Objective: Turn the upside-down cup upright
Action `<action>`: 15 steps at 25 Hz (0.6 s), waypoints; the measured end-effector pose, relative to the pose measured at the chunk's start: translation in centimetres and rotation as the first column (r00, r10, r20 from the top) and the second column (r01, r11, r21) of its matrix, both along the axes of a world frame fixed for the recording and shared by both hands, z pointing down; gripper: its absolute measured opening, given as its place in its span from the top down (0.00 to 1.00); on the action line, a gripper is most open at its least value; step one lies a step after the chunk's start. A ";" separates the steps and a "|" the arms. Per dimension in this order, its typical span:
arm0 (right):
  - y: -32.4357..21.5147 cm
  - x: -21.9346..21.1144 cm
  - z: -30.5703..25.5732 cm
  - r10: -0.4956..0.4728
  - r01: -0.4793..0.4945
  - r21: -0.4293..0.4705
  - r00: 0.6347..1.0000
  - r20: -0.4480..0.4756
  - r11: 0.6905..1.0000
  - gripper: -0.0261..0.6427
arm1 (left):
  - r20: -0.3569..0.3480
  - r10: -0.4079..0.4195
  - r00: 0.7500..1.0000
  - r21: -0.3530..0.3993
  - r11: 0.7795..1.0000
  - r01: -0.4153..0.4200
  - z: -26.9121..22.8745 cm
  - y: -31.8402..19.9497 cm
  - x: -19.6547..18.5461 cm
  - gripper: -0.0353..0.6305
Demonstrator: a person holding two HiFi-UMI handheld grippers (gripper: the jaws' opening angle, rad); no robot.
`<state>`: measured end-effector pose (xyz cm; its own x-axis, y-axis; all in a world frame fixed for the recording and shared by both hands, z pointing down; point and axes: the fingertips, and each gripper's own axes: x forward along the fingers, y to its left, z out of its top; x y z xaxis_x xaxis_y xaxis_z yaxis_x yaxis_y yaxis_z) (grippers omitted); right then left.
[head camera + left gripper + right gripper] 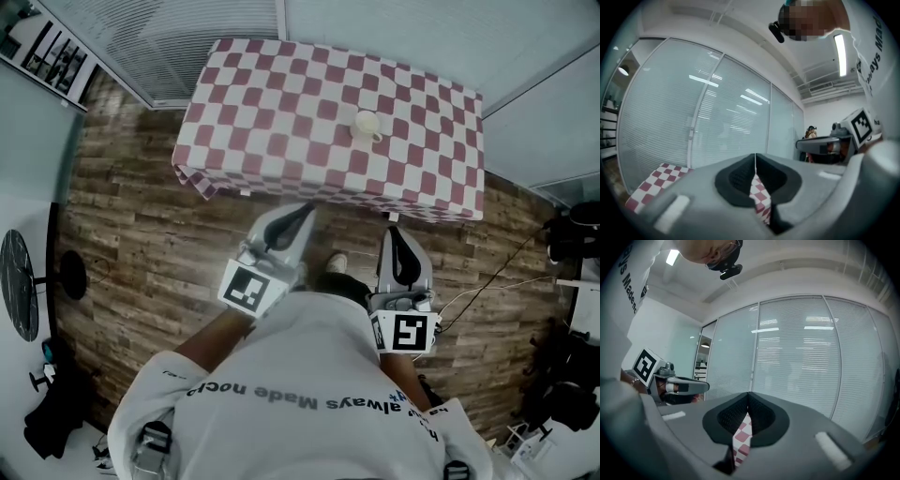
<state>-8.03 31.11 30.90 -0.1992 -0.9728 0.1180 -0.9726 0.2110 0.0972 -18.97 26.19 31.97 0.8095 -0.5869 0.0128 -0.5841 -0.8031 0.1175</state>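
Claws, left (302, 214) and right (394, 234), are both sitting pressed together with nothing between them. They are hanging at lower centre of the frame, short of the counter's near edge. The cup (366, 126) is resting untouched in the upper middle of the frame, right of centre on the checkered counter (272, 112) and well apart from both claws. It is showing too small to tell which way its mouth is facing. By this reading the task is only beginning: approach, grasp and turn are all lying ahead.

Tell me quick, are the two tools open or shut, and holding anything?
Left tool: shut, holding nothing.
Right tool: shut, holding nothing.
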 end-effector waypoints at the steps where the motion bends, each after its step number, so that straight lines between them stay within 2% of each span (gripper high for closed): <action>1: 0.0 -0.1 0.0 0.002 -0.002 -0.001 1.000 0.000 1.000 0.96 | 0.000 0.002 1.000 -0.002 1.000 -0.002 0.0 0.0 -0.1 0.93; 8: -1.1 0.5 0.6 0.021 -0.021 -0.004 1.000 0.003 1.000 0.96 | -0.001 0.038 0.999 -0.013 0.999 -0.038 0.5 -0.8 1.2 0.93; 15: -5.0 4.3 1.3 0.031 -0.031 -0.010 0.999 0.013 0.999 0.96 | 0.015 0.055 0.998 0.005 0.998 -0.055 0.8 -4.7 5.3 0.93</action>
<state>-3.68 26.15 32.22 -0.1705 -0.9774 0.1250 -0.9800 0.1815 0.0821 -13.69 21.49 32.72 0.8403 -0.5417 0.0215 -0.5408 -0.8346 0.1047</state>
